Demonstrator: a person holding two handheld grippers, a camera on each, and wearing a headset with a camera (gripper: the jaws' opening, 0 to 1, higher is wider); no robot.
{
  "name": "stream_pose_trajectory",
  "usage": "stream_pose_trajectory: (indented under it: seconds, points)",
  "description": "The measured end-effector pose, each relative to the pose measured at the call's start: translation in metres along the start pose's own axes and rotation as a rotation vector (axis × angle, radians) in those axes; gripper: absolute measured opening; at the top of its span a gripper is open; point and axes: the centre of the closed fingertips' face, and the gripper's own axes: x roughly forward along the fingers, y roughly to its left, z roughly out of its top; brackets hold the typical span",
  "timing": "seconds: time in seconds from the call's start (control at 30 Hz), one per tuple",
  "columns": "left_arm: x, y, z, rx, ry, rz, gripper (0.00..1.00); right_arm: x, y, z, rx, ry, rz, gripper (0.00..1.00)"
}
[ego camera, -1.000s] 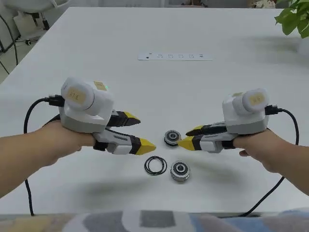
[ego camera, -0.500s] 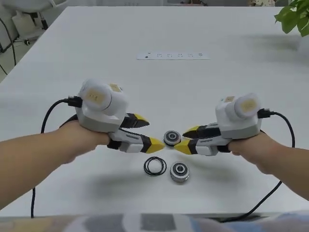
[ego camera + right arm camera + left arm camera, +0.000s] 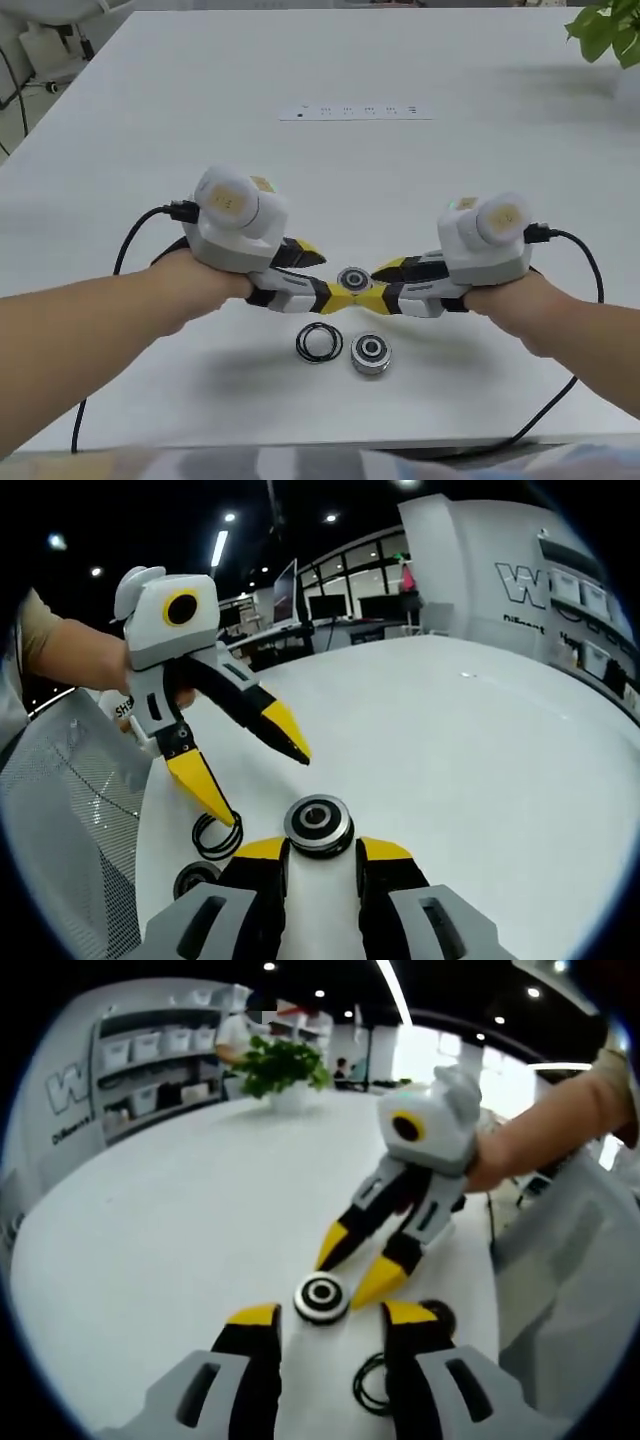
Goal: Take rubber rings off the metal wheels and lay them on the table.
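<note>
A metal wheel point(image 3: 353, 280) with a dark rim lies flat on the white table point(image 3: 330, 170), between the two grippers' yellow tips. My left gripper point(image 3: 326, 277) comes at it from the left, open, jaws either side of the wheel point(image 3: 322, 1298). My right gripper point(image 3: 377, 283) faces it from the right, open, tips just short of the wheel point(image 3: 318, 825). Loose black rubber rings point(image 3: 320, 343) lie nearer me, beside a second wheel point(image 3: 371, 353). The left gripper point(image 3: 332, 1315) and right gripper point(image 3: 323, 849) hold nothing.
A white strip with sockets point(image 3: 355, 112) is set into the table farther back. A green plant point(image 3: 605, 25) stands at the far right corner. Black cables point(image 3: 140, 235) trail from both grippers toward the near edge.
Both grippers have moved inward toward each other. Their tips, apart before, now close in on the farther wheel from both sides. The wheels and rings have not moved.
</note>
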Motion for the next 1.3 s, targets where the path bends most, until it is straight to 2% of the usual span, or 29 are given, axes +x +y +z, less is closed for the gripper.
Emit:
stream_pose_trajectory:
  seconds: [0.43, 0.73, 0.93, 1.13, 1.3]
  points:
    - [0.015, -0.004, -0.001, -0.004, 0.021, -0.018, 0.31, 0.000, 0.002, -0.002, 0.003, -0.003, 0.001, 0.21]
    - [0.022, 0.000, -0.001, 0.000, 0.035, -0.014, 0.22, 0.000, 0.002, -0.002, 0.003, -0.007, 0.000, 0.20]
    - [0.025, 0.004, 0.000, 0.024, 0.048, 0.003, 0.16, 0.000, 0.001, -0.003, 0.001, -0.006, 0.000, 0.20]
    - [0.027, 0.005, -0.001, 0.085, 0.060, 0.027, 0.14, 0.000, 0.000, -0.003, -0.006, -0.007, 0.001, 0.20]
    - [0.026, 0.006, -0.001, 0.083, 0.057, 0.029, 0.13, 0.000, 0.001, -0.003, -0.019, -0.008, -0.004, 0.17]
